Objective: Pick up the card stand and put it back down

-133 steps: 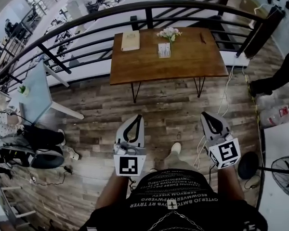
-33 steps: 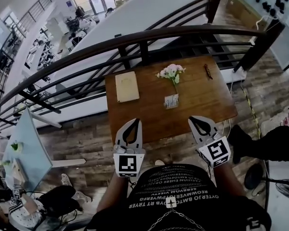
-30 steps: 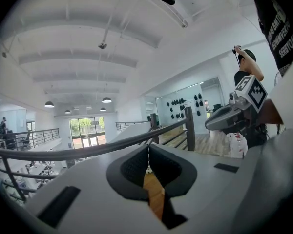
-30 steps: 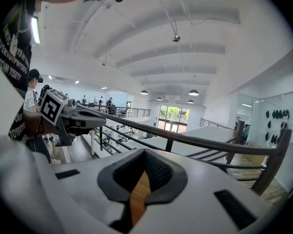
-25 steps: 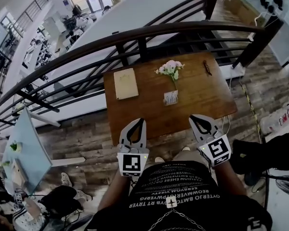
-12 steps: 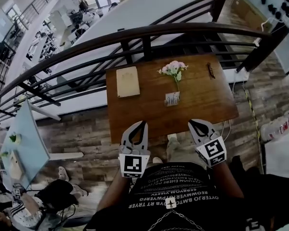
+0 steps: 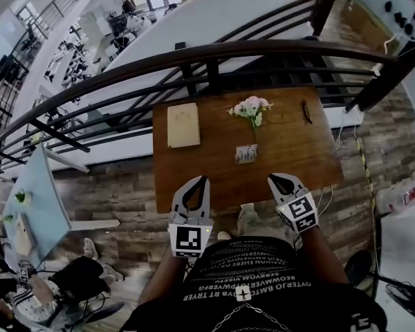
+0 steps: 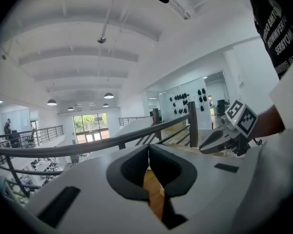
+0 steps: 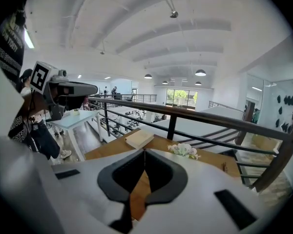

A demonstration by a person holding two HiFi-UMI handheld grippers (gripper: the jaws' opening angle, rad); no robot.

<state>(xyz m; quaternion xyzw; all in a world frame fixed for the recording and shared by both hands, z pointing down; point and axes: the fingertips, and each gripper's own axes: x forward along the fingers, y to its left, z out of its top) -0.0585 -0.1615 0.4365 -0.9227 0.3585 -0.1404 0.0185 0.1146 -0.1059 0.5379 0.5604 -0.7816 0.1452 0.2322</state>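
The card stand (image 7: 246, 153), a small upright holder with a printed card, stands mid-table on the wooden table (image 7: 297, 158), just in front of a bunch of pale flowers (image 7: 250, 107). My left gripper (image 7: 202, 179) hovers over the table's near edge, left of the stand, with its jaws meeting at the tips and nothing in them. My right gripper (image 7: 272, 178) is over the near edge to the stand's right, also shut and holding nothing. In the right gripper view the flowers (image 9: 183, 150) show past the jaws; the stand is hidden there.
A tan notebook (image 7: 183, 124) lies at the table's back left and a small dark object (image 7: 306, 111) at the back right. A dark curved railing (image 7: 228, 50) runs behind the table. A light blue table (image 7: 34, 192) stands at the far left.
The person has stepped up to the table, so it now sits lower and closer in the head view. The right gripper has dropped; the left has shifted a little. Both jaws stay shut.
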